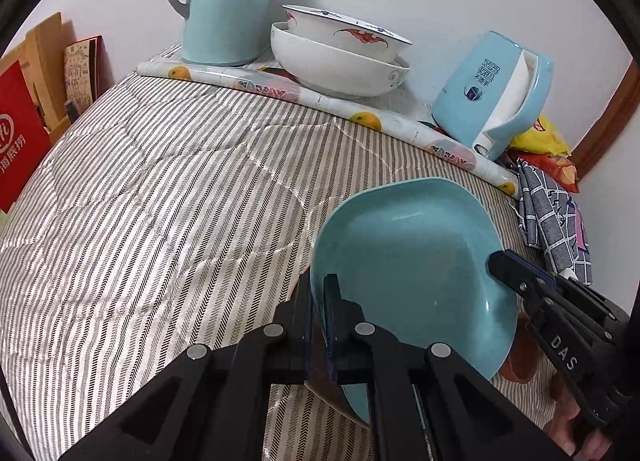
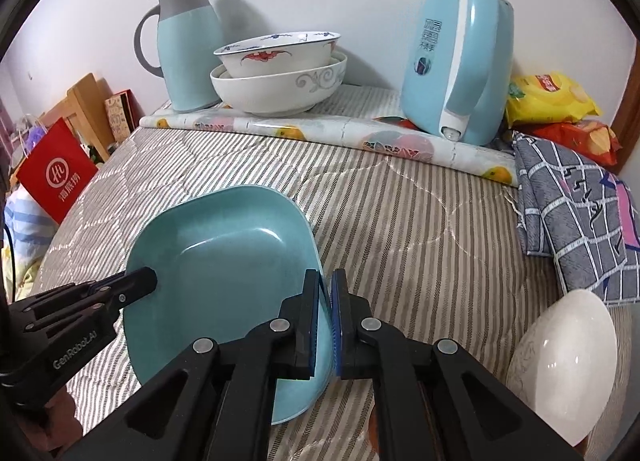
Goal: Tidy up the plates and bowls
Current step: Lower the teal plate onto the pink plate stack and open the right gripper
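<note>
A teal square plate (image 1: 412, 273) is held above the striped cloth by both grippers. My left gripper (image 1: 318, 297) is shut on its left rim. My right gripper (image 2: 327, 293) is shut on its right rim, and the plate also shows in the right wrist view (image 2: 224, 261). The right gripper appears in the left wrist view (image 1: 504, 265), and the left gripper in the right wrist view (image 2: 148, 281). Two nested white bowls (image 1: 340, 57) stand at the back, also in the right wrist view (image 2: 280, 73). A white bowl (image 2: 560, 365) lies tilted at the near right.
A teal thermos jug (image 2: 188, 53) and a blue electric kettle (image 2: 460, 61) stand at the back on a rolled fruit-print sheet (image 2: 320, 129). Snack bags (image 2: 552, 101) and a grey checked cloth (image 2: 576, 213) lie at the right. A red bag (image 2: 56, 173) stands at the left.
</note>
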Demonstrator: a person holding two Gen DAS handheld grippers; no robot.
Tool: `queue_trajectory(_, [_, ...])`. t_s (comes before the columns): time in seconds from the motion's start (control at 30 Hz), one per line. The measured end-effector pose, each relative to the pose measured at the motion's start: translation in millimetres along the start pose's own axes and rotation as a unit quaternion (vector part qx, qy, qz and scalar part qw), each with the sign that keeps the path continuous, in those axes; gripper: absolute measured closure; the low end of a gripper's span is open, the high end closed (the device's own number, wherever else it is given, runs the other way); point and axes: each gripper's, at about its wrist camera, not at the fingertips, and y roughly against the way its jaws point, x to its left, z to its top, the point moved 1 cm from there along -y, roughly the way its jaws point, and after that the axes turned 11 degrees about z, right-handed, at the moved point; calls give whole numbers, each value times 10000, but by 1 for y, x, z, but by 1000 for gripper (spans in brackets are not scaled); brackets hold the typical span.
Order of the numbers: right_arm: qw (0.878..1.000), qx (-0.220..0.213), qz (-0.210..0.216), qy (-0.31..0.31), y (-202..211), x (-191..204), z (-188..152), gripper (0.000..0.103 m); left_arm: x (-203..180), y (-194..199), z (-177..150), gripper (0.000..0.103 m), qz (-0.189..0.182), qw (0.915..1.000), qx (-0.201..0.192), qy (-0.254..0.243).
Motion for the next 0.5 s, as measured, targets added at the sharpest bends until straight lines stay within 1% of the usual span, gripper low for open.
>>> queue_trajectory(0.2, [10000,37,-3,86,-7,0,2,95,0,1,1,95,29,10000,9,41])
queue_trajectory(0.4, [10000,19,41,62,0,-1,2,94,1,-1,-4,95,1,9999,126,89])
queue_trajectory(0.47, [10000,10,-15,73,4,-1,1,86,1,0,-6,95,44,9999,124,100])
queue_trajectory(0.5, [10000,-13,-52,73,6,-1,0,85,1,0,-7,95,73,9998,134,104])
